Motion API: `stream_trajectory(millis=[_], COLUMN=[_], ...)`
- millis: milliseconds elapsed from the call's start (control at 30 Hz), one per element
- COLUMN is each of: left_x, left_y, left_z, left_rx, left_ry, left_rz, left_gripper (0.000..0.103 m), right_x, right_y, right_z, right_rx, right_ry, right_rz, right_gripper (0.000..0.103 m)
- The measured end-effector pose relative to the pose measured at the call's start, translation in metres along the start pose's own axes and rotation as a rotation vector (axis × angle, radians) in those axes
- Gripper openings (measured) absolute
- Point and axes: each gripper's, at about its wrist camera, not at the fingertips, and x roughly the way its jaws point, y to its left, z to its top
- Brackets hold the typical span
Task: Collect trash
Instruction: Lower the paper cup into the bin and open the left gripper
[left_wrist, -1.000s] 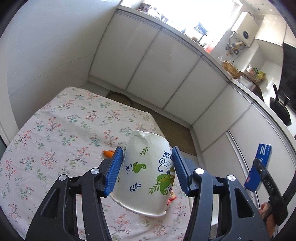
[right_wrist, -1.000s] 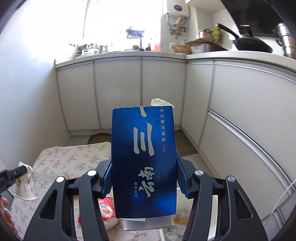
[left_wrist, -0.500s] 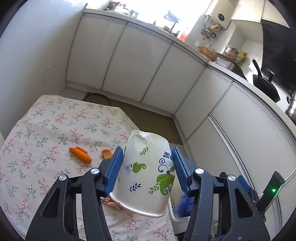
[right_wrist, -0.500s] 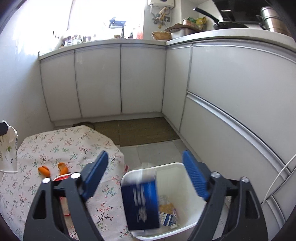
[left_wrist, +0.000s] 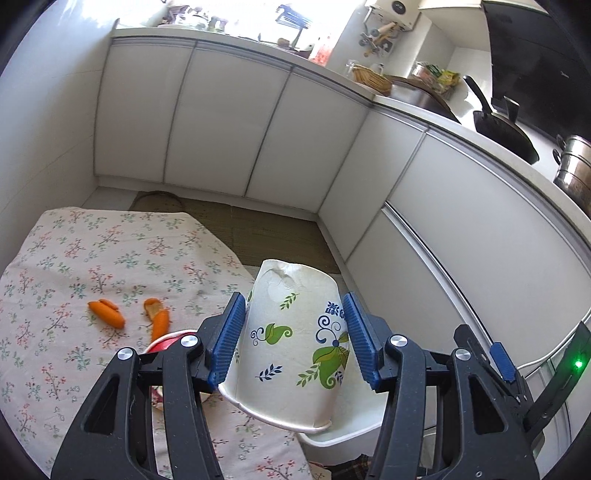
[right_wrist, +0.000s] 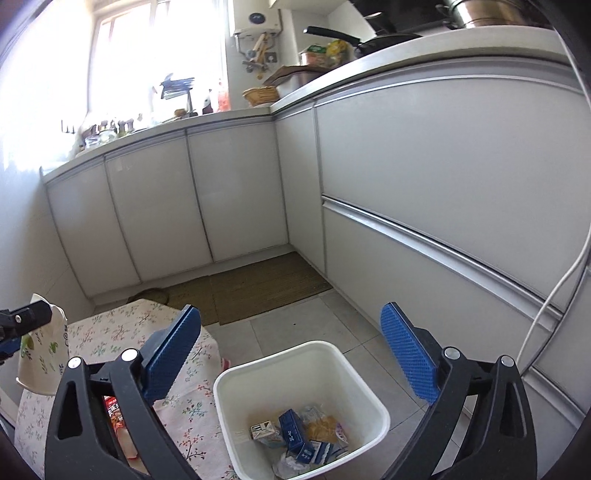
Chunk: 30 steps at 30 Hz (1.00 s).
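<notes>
My left gripper (left_wrist: 293, 338) is shut on a white paper cup (left_wrist: 295, 347) with green leaf print, held upside down near the table's right edge; the cup also shows at the left of the right wrist view (right_wrist: 42, 354). My right gripper (right_wrist: 291, 354) is open and empty above the white trash bin (right_wrist: 373, 395) on the floor. A blue carton (right_wrist: 293, 430) lies in the bin among other trash. The bin's rim shows under the cup in the left wrist view (left_wrist: 343, 437). Orange peel pieces (left_wrist: 107, 314) (left_wrist: 159, 317) lie on the floral tablecloth (left_wrist: 74, 266).
A red wrapper (left_wrist: 168, 339) lies on the table behind my left fingers, also seen in the right wrist view (right_wrist: 112, 410). White cabinets (right_wrist: 424, 184) enclose the floor on two sides. A woven mat (right_wrist: 258, 288) lies beyond the bin.
My right gripper opened and the blue carton dropped into the bin. My left gripper carried the cup rightward toward the bin.
</notes>
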Motion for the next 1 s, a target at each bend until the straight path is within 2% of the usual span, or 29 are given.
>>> stream_trajectory(millis=[433, 667, 700, 767, 800, 833, 1000], left_x=[0.062, 0.104, 0.110, 0.118, 0.120, 0.122, 0.124], left_y=[-0.044, -0.047, -0.044, -0.042, -0.041, -0.039, -0.026], left_z=[-0.021, -0.037, -0.040, -0.043, -0.045, -0.046, -0.044], left_rx=[0.076, 0.079, 0.073, 0.070, 0.070, 0.070, 0.049], left_ry=[0.099, 0.180, 0.195, 0.219, 0.226, 0.231, 0.230], left_rz=[-0.046, -0.048, -0.046, -0.038, -0.031, -0.019, 0.027], left_gripper=[0.053, 0.053, 0.055, 0.065, 0.075, 0.080, 0.089], right_x=[-0.004, 0.004, 0.007, 0.014, 0.016, 0.018, 0.024], right_y=[-0.033, -0.029, -0.029, -0.029, -0.028, -0.028, -0.021], right_z=[0.012, 0.014, 0.014, 0.013, 0.014, 0.014, 0.010], right_rx=[0.079, 0.041, 0.041, 0.045, 0.046, 0.045, 0.035], right_ry=[-0.002, 0.003, 0.011, 0.031, 0.037, 0.040, 0.056], right_rz=[-0.056, -0.078, -0.080, -0.083, -0.086, -0.089, -0.101], right_gripper=[0.096, 0.096, 0.096, 0.096, 0.096, 0.096, 0.096])
